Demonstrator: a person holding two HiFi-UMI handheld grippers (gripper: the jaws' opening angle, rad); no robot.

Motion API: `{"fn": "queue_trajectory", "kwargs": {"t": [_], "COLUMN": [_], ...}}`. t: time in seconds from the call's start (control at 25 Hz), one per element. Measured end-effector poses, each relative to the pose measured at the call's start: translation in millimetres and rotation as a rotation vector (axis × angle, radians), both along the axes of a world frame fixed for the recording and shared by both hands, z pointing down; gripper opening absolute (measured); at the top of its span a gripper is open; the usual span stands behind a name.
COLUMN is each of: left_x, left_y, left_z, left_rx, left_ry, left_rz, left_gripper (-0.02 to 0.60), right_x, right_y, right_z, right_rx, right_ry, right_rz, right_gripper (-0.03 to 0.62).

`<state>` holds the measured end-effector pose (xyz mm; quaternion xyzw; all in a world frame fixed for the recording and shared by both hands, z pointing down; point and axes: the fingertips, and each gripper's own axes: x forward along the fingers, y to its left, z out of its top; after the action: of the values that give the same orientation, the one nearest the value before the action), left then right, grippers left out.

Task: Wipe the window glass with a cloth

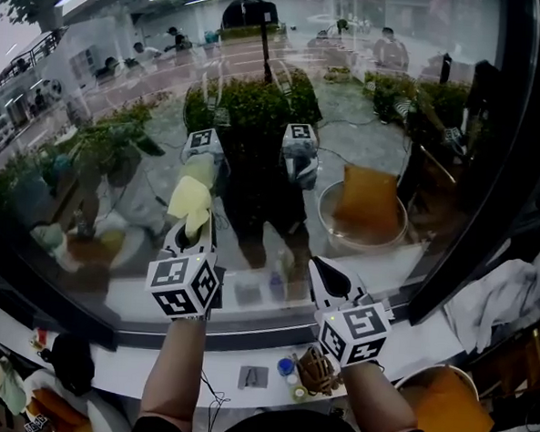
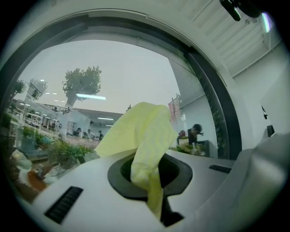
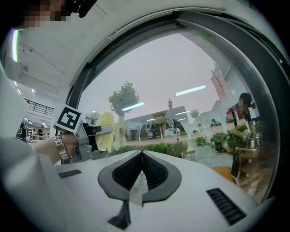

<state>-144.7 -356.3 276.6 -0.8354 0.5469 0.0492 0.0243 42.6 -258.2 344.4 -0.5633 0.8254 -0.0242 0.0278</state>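
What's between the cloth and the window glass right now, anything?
Nothing visible. The left claw is shut on the yellow cloth, held up close to the window glass, with only its own reflection ahead. The right claw is shut, empty, off to the side.

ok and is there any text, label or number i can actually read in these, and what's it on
No readable text in any view.
Marker cubes: only black-and-white square patterns, no letters or numbers.
Red banner outside the window glass: any print on it is too small and blurred to read.
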Motion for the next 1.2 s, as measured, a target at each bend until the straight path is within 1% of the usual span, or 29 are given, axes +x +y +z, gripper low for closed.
{"fn": "queue_trajectory", "kwargs": {"t": [0.16,0.48,0.8,1.04,1.2], "left_x": [39,131,211,268,324], "left_y": [0,4,9,14,17], "left_z": [-1,-1,2,8,9], "left_rx": [0.008,0.025,0.027,0.015,0.015], "left_ry": [0.003,0.001,-0.019,-0.015,-0.020], "left_rz": [0.027,0.092,0.171,0.235,0.271], "left_gripper": [0.023,0.023,0.023,0.023,0.022], "right_x": [39,123,187,230,282], "right_y": [3,12,18,24,31], "right_z": [1,6,12,14,16], "right_rx": [-0.003,-0.016,-0.019,-0.011,-0.007], "right_ry": [-0.001,-0.006,-0.031,-0.039,-0.048], "right_rz": [0.034,0.097,0.150,0.178,0.208], "right_gripper": [0.026,0.026,0.027,0.027,0.027]}}
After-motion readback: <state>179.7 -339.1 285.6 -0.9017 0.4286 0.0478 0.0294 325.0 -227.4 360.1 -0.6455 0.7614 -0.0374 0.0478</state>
